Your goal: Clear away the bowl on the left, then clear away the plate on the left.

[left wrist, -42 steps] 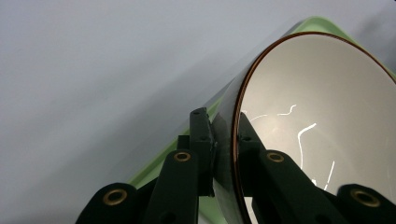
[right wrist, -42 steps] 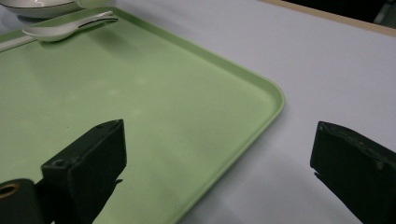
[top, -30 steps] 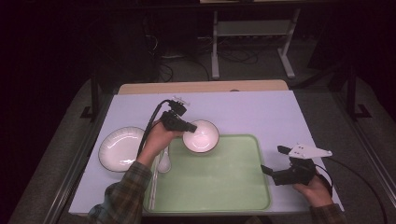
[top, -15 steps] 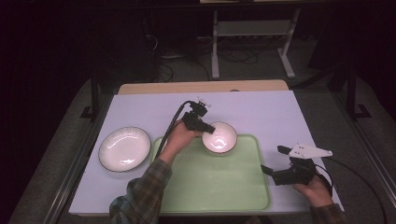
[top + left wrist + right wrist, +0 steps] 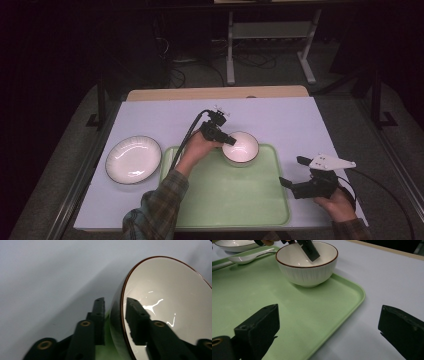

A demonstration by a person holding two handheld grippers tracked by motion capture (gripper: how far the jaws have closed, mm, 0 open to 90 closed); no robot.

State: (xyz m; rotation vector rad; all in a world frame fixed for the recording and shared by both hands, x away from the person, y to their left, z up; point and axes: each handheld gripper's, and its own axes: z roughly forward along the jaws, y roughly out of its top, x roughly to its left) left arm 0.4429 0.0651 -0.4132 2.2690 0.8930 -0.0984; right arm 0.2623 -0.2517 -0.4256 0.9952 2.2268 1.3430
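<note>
The left gripper is clamped on the rim of the white bowl, with 1 jaw inside the bowl and 1 against its outer wall. The bowl sits at the far edge of the green tray. The right gripper rests released, its 2 jaws spread wide, 1 over the tray and 1 over the table beside it. Beyond the left jaws lie a white spoon on the tray and a plate on the table.
</note>
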